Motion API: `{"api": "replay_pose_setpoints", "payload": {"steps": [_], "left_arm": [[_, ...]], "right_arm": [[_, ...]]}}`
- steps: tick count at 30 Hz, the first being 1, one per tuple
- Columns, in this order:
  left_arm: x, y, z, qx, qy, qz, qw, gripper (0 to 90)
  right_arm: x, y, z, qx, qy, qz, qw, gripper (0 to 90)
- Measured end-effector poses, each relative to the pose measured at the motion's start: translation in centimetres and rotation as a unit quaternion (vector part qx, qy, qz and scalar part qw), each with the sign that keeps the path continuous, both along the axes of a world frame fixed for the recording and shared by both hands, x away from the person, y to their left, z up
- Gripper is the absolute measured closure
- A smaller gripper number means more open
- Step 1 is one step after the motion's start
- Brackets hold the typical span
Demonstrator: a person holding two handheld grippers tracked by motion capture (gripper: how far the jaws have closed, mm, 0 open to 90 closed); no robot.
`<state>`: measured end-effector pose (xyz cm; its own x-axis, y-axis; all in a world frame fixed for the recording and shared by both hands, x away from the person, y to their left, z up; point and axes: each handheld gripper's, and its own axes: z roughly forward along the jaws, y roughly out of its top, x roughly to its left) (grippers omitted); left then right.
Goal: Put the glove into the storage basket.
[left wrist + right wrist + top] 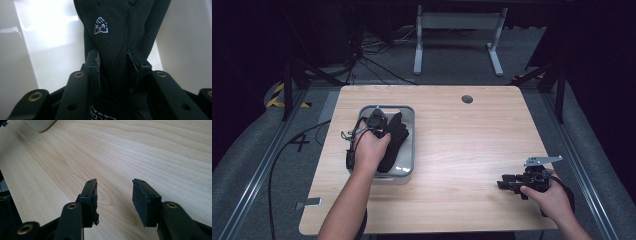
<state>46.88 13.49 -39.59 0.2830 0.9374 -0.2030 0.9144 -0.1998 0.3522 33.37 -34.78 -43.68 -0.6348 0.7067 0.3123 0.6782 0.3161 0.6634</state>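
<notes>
A black glove (394, 140) with a small white logo lies in a grey tray (409, 165) at the left of the wooden table (462, 145). My left gripper (377, 121) is down inside the tray. In the left gripper view its jaws press on both sides of the glove (120, 30), the fabric bunched between them at the left gripper (113, 56), with the pale tray floor (50, 50) beyond. My right gripper (507, 182) rests low near the table's front right. It is open with nothing between its jaws, and bare wood lies under the right gripper (113, 185).
A round cable hole (467, 99) sits near the table's far edge. A white table frame (417, 50) and loose cables (362, 55) lie on the floor behind. The tray corner (40, 125) shows far off in the right gripper view.
</notes>
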Motion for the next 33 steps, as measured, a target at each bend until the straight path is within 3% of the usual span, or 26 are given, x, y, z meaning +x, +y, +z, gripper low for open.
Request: {"api": "replay_pose_setpoints", "payload": {"steps": [2,5,8,21,33], "left_arm": [[-0.1,0.1,0.0,-0.004,-0.001,-0.004,1.0,62.7],[-0.3,0.0,0.2,-0.003,-0.02,-0.019,0.9996,43.2],[-0.7,0.0,0.7,-0.011,-0.038,-0.031,0.9987,39.0],[-4.5,0.8,4.4,-0.042,-0.096,-0.064,0.9924,39.7],[-8.9,1.4,6.0,-0.067,-0.127,-0.093,0.9852,40.8]], "right_arm": [[0.0,0.1,0.0,0.0,0.0,0.0,1.0,55.8],[0.1,0.1,0.1,-0.001,-0.001,0.002,1.0,55.7],[0.3,0.2,0.1,-0.001,-0.001,0.002,1.0,55.3],[1.1,0.6,0.1,-0.002,-0.006,0.009,0.9999,54.8],[1.4,0.5,-0.1,-0.004,-0.004,0.005,1.0,54.5]]}}
